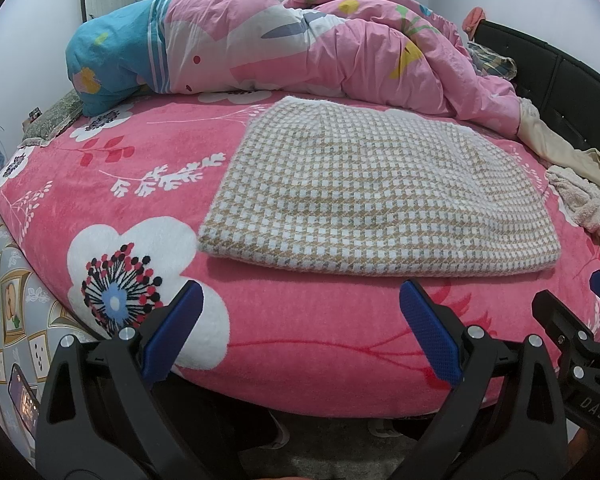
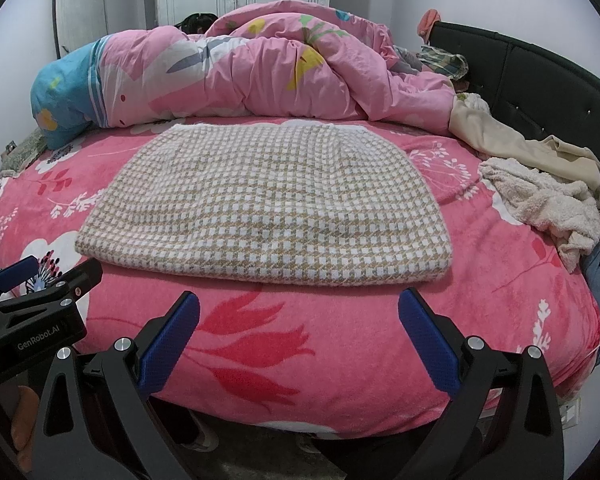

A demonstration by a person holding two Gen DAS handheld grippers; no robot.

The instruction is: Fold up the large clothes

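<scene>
Here is the checked knit garment (image 1: 340,188), tan and white, lying folded into a flat rectangle in the middle of the bed, its thick doubled edge facing the near side. In the right wrist view it (image 2: 268,204) sits dead centre, nothing touching it.

The left gripper (image 1: 300,316) hovers near that front edge, blue-padded fingers (image 1: 172,336) spread wide and holding nothing. The right gripper (image 2: 298,320) hangs likewise just short of the garment, fingers (image 2: 428,340) wide apart, empty. Each tool shows in the other's view: the right one at 4 o'clock in the left view (image 1: 576,300), the left one at 8 o'clock in the right view (image 2: 44,276).

Underneath lies a bright pink floral blanket (image 1: 140,208) covering the bed. At 12 o'clock, beyond the garment, a pink and blue duvet (image 1: 300,48) lies bunched in a long heap. At 3 o'clock, a cream fluffy towel (image 2: 548,204) is crumpled beside beige cloth (image 2: 512,140), against the black padded headboard (image 2: 540,76). A phone (image 1: 24,396) glows at 8 o'clock in the left view.
</scene>
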